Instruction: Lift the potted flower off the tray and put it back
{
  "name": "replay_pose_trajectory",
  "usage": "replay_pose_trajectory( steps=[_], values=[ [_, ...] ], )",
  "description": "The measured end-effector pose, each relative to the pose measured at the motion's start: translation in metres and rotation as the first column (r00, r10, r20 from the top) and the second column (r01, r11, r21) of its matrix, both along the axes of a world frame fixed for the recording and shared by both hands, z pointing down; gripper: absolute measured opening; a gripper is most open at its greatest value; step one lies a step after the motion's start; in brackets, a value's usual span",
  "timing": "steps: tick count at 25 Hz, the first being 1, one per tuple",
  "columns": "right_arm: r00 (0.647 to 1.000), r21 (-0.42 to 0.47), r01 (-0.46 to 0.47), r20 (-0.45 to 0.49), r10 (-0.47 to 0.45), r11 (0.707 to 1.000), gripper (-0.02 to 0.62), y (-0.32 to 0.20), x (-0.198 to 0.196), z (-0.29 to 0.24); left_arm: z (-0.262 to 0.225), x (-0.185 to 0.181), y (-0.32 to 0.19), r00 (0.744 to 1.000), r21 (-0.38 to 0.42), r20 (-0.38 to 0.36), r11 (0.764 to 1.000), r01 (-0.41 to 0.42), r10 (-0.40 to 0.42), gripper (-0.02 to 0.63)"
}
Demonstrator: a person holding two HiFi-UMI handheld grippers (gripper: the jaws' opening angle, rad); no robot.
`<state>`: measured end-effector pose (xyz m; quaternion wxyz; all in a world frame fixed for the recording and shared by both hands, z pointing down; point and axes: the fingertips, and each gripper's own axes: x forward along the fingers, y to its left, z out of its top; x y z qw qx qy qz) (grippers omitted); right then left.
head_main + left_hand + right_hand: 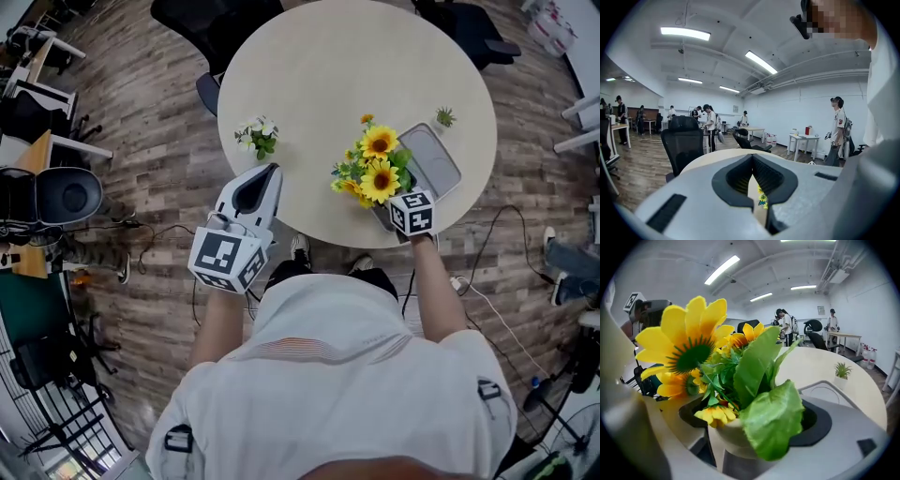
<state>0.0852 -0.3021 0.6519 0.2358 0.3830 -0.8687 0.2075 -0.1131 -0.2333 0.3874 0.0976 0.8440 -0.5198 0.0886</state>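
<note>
The potted flower (377,167) has yellow sunflowers and green leaves in a pale pot (733,439). My right gripper (386,204) is shut on that pot, its jaws pressing both sides (740,430). The grey tray (433,161) lies on the round table just right of the blooms, and in the right gripper view the tray (825,391) lies beyond the pot. The flowers hide whether the pot rests on anything. My left gripper (265,178) hovers at the table's near left edge, shut and holding nothing (752,157).
A small pot of white flowers (257,135) stands left of centre on the table (319,75). A tiny green plant (444,118) sits just beyond the tray. Office chairs stand at the far side, cables lie on the floor, and people stand farther off.
</note>
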Motion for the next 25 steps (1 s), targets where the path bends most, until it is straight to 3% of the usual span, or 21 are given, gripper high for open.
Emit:
replay_pose_trajectory(
  steps=[15, 25],
  values=[
    [0.992, -0.046, 0.060, -0.112, -0.065, 0.997, 0.489, 0.006, -0.004, 0.044, 0.005, 0.008, -0.011, 1.000, -0.014, 0.001, 0.999, -0.031, 0.031, 0.005],
    [0.999, -0.100, 0.014, -0.041, -0.018, 0.995, 0.491, 0.007, -0.001, 0.051, 0.007, 0.014, -0.012, 0.998, -0.014, -0.005, 0.998, -0.065, 0.065, 0.005]
  ],
)
